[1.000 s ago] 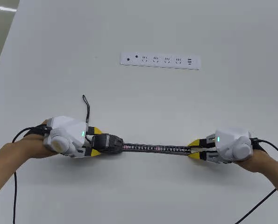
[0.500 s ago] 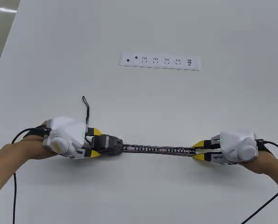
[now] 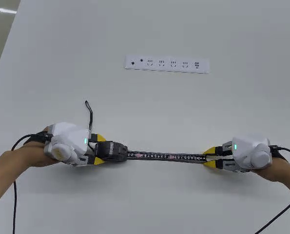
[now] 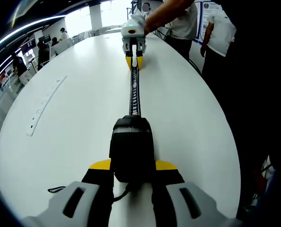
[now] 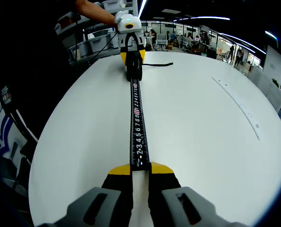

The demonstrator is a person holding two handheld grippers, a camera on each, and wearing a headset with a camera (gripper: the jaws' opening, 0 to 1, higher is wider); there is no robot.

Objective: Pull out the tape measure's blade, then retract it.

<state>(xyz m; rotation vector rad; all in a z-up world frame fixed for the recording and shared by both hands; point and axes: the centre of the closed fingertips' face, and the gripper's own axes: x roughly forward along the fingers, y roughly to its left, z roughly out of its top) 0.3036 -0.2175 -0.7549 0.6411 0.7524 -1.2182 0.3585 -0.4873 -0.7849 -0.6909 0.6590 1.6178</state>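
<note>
A black tape measure case (image 3: 112, 150) lies on the white table, and my left gripper (image 3: 100, 148) is shut on it. In the left gripper view the case (image 4: 132, 149) sits between the yellow-tipped jaws. Its dark blade (image 3: 166, 156) with white numerals runs to the right, low over the table. My right gripper (image 3: 209, 158) is shut on the blade's end. The right gripper view shows the blade (image 5: 137, 123) stretching from my right gripper (image 5: 140, 169) away to the case (image 5: 133, 71). A black wrist strap (image 3: 89, 111) trails from the case toward the far side.
A white power strip (image 3: 166, 64) lies on the table beyond the tape. Black cables (image 3: 272, 216) trail from both grippers toward the near edge. The table's left edge (image 3: 1, 50) meets a grey floor.
My right gripper has moved further right, drawing more blade out of the case. The left gripper and case have stayed almost in place.
</note>
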